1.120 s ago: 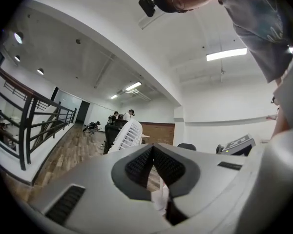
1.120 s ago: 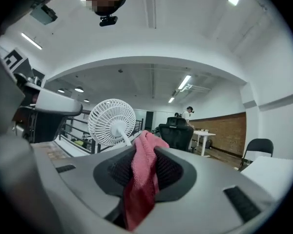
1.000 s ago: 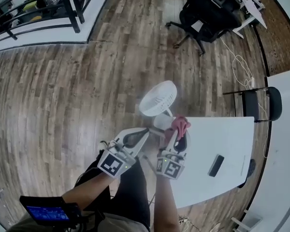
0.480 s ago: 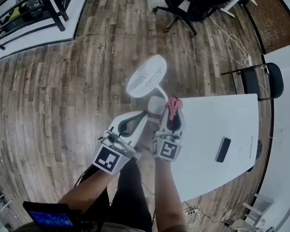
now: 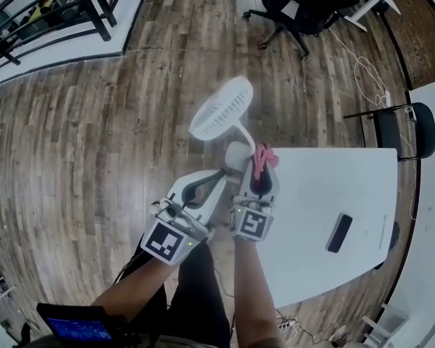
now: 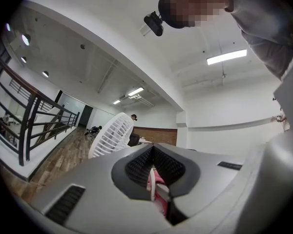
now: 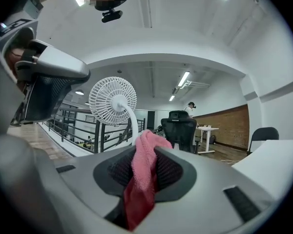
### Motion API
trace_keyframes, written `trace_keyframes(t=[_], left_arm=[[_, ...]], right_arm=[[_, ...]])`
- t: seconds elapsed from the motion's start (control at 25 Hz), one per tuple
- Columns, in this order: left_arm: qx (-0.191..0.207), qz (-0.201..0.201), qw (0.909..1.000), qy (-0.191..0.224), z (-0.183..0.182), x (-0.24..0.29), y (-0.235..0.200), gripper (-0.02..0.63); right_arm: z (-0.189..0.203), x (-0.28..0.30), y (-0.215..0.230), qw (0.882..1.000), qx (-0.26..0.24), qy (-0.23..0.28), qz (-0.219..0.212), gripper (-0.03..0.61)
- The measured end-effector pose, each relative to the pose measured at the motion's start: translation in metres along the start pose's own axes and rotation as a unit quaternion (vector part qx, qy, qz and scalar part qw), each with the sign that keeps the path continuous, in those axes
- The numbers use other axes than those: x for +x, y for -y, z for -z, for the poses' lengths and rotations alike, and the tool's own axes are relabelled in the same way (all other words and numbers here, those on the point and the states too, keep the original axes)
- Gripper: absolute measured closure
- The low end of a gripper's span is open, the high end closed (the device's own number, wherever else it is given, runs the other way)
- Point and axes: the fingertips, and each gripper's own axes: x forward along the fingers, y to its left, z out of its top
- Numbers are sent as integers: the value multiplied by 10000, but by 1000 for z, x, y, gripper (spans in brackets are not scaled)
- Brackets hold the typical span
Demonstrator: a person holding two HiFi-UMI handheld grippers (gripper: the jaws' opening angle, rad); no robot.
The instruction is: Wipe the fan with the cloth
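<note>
A white fan stands on its base at the near-left corner of the white table, its grille head tilted out over the wood floor. My right gripper is shut on a pink cloth just right of the base. In the right gripper view the cloth bunches between the jaws, with the fan ahead. My left gripper is shut, its tips just left of the base, and whether they touch it I cannot tell. In the left gripper view the fan is ahead to the left.
A black phone lies on the table to the right. A black office chair stands on the floor beyond the fan and a black chair past the table's far end. Cables trail on the floor. A railing runs at top left.
The right gripper with the cloth has sunk a little beside the fan's base. The left gripper has shifted slightly sideways. The head view has swung, and the fan stands where it was.
</note>
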Motion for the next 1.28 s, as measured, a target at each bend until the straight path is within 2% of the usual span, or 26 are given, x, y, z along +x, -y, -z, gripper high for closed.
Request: trace_keyframes(t=[0.36, 0.72, 0.84, 0.96, 1.08, 1.16, 1.28], left_arm=[[36, -122, 9999, 11, 11, 2, 7, 624], [56, -215, 9998, 28, 12, 2, -1, 624], [47, -233, 9997, 23, 14, 1, -2, 624], [17, -232, 9997, -48, 19, -2, 0, 624], [22, -224, 9997, -30, 18, -2, 2, 624], [9, -197, 9998, -18, 18, -1, 3, 624], [-45, -221, 9997, -20, 18, -1, 0, 624]], right_arm=[[23, 1, 1, 9984, -43, -529, -183, 480], [34, -3, 39, 9928, 327, -1097, 346, 480], [37, -9, 49, 9922, 277, -1145, 412, 480], [24, -16, 49, 9954, 28, -865, 414, 479], [-15, -18, 35, 9995, -161, -181, 196, 479], [-38, -14, 21, 9998, -110, 161, 16, 479], [-54, -3, 2, 9989, 104, 377, -242, 479]])
